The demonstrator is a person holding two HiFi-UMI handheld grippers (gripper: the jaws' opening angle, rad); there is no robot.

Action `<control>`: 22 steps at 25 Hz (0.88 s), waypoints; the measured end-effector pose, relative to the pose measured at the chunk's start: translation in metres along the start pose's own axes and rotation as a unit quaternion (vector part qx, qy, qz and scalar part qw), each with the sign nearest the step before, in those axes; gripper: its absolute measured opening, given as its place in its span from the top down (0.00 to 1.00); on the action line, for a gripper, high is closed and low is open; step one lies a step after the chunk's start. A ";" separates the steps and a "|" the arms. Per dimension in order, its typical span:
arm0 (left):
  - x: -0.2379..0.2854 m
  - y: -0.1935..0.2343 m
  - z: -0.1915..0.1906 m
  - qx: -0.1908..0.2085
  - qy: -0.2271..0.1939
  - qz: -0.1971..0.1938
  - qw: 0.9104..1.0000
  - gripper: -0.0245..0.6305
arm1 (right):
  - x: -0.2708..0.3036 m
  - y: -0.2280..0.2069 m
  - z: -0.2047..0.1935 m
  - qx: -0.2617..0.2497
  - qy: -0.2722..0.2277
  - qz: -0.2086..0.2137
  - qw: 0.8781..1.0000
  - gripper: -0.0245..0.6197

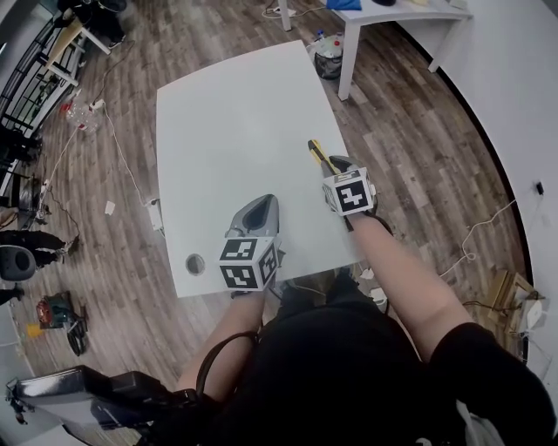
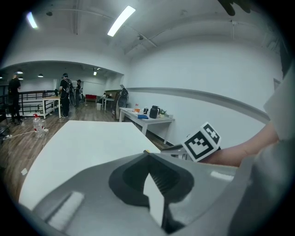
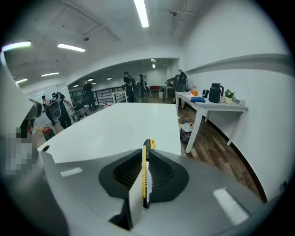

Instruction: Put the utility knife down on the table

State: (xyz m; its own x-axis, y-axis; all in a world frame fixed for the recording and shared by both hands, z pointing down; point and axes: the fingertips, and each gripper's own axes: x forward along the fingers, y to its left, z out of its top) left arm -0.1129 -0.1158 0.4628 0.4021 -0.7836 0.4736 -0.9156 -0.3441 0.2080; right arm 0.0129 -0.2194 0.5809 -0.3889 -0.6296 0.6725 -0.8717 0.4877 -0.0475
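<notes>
A yellow and black utility knife (image 1: 317, 153) is clamped on edge between the jaws of my right gripper (image 1: 336, 167), and its tip pokes out ahead of them. That gripper hovers over the right edge of the white table (image 1: 235, 113). In the right gripper view the knife (image 3: 144, 173) stands upright in the shut right gripper (image 3: 146, 150). My left gripper (image 1: 260, 207) is over the table's near part, shut with nothing in it. In the left gripper view the left gripper (image 2: 147, 154) points across the table (image 2: 83, 138).
A round hole (image 1: 195, 263) sits in the table's near left corner. A second white table (image 1: 392, 13) stands at the back right with a bin (image 1: 329, 57) under it. Cables lie on the wood floor. Several people stand far off.
</notes>
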 end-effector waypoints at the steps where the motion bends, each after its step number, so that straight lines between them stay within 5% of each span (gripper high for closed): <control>1: 0.002 0.000 0.001 0.001 0.000 -0.001 1.000 0.96 | -0.011 0.000 0.009 0.001 -0.017 -0.002 1.000 0.91; 9: 0.023 -0.010 0.015 0.018 0.002 -0.017 1.000 0.96 | -0.099 0.019 0.067 -0.045 -0.119 0.021 0.992 0.93; 22: 0.024 -0.020 0.035 0.041 -0.036 -0.004 0.998 0.96 | -0.157 0.005 0.062 -0.026 -0.176 0.001 0.984 0.93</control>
State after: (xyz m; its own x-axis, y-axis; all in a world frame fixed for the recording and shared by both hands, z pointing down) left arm -0.0851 -0.1461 0.4401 0.4104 -0.8153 0.4085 -0.9108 -0.3888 0.1390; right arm 0.0514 -0.1556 0.4295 -0.4781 -0.7941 0.3754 -0.8577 0.5141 -0.0048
